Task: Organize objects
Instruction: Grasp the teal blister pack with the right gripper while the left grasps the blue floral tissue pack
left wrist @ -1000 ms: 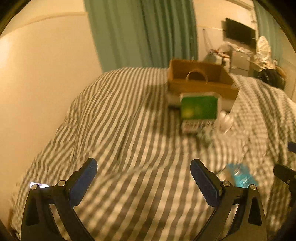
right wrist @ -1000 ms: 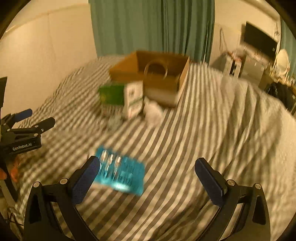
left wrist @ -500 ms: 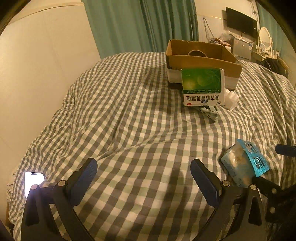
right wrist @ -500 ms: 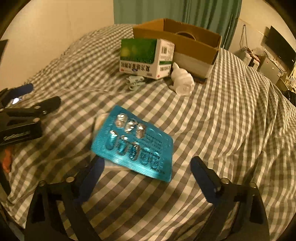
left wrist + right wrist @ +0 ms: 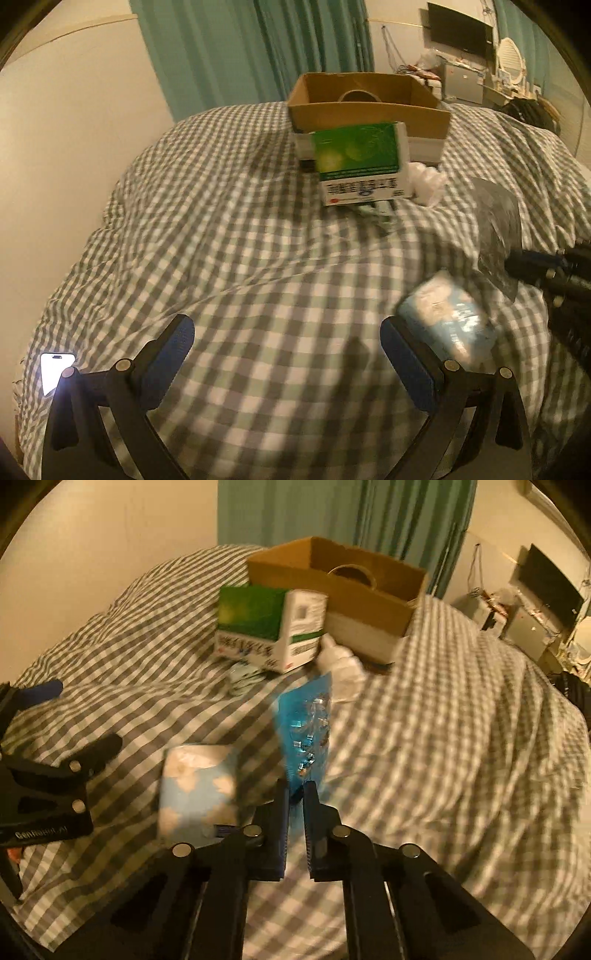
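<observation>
Lifted off the tissue pack since half a second ago: blue blister pack (image 5: 306, 734), glossy foil with clear bubbles, now on edge and pinched at its near end between the pressed-together fingers of the right gripper (image 5: 295, 805), above the middle of the bed. Seen from the left wrist as a grey, blurred sheet (image 5: 498, 225) at the right side, clamped by dark fingers.

Left lying flat on the bed (image 5: 240, 258), just left of the right gripper: soft plastic tissue pack (image 5: 199, 786), pale blue with white flower shapes, rectangular and slightly puffy; same pack (image 5: 447, 325) just beyond the left gripper's right finger. Left gripper (image 5: 288, 354) spread wide, holding nothing, blue pads facing each other over the wrinkled grey-and-white checked cover.

Lit phone (image 5: 55, 373) at the near left edge of the bed.

Farther on, toward the far end: green-and-white cardboard carton (image 5: 269, 627), boxy, printed; a small crumpled packet (image 5: 245, 674) tucked at its base, too blurred to tell more; a wad of white tissue (image 5: 343, 672) beside it. Behind these, open brown cardboard box (image 5: 343, 590), corrugated, with a brown ring-shaped thing inside. Beyond, teal curtain (image 5: 258, 51) in folds.
</observation>
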